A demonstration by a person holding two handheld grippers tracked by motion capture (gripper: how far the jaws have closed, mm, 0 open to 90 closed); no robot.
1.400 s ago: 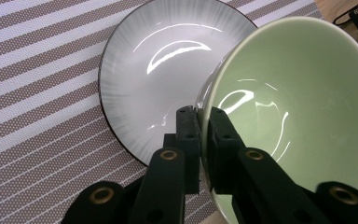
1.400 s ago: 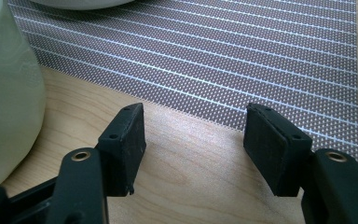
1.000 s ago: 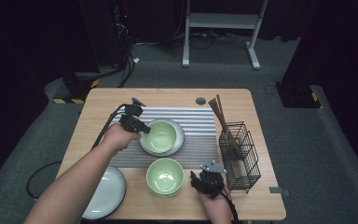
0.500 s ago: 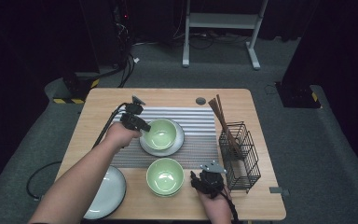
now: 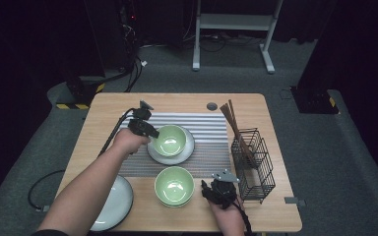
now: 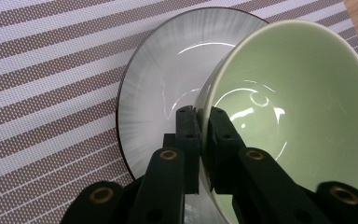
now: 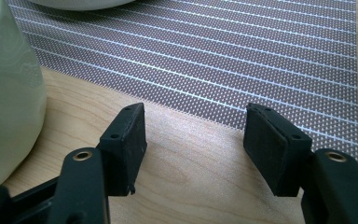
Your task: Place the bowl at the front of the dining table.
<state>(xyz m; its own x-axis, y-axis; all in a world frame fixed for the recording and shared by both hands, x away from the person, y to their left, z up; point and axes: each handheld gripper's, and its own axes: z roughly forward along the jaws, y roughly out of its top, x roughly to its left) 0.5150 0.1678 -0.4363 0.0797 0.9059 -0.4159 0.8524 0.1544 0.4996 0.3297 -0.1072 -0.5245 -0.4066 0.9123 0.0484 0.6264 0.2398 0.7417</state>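
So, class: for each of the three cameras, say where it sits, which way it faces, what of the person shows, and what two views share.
High view: above the table's near side, looking forward and down; both forearms, left gripper, right gripper.
Left gripper view: on that gripper, looking down at the green bowl on the grey plate; jaws pinch the bowl's rim.
Right gripper view: low over the table, open jaws.
Shared: the striped mat, in all three.

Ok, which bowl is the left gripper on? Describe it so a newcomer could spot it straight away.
Start at the striped placemat in the middle of the wooden table. On it lies a grey plate, and the green bowl sits on that plate, the left gripper clamped on its rim. The other green bowl sits nearer the person, off the mat, with no plate beneath.
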